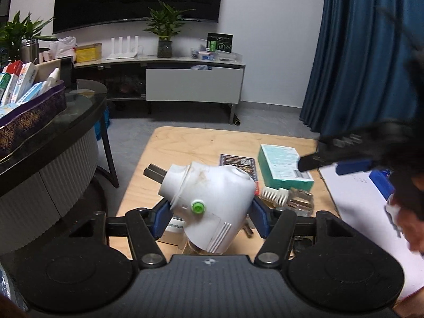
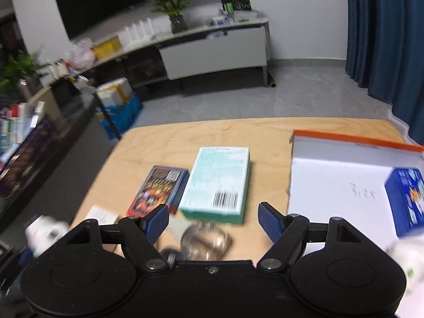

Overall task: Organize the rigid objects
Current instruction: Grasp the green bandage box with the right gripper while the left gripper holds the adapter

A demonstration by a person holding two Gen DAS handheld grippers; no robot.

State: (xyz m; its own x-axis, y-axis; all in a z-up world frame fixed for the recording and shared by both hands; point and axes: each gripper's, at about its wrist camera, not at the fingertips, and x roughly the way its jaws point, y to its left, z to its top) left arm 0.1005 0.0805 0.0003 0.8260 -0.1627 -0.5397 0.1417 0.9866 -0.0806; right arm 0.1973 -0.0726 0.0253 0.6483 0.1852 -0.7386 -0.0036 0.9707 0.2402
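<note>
The white plug-in device (image 1: 209, 206) is clamped between the blue pads of the left gripper (image 1: 209, 217) above the near edge of the wooden table (image 1: 185, 143), while the right gripper (image 2: 213, 222) stands wide and empty over the teal box (image 2: 220, 182) left of the white tray (image 2: 331, 185).

1. The teal-and-white cardboard box (image 2: 218, 182) lying flat on the wooden table bears a black barcode on its near end; its printed lines are too blurred to read.
2. The white tray with the orange rim (image 2: 341, 182) shows faint handwritten marks on its floor, not legible.
3. The dark patterned card box (image 2: 159, 188) carries a small QR-like square, unreadable.
</note>
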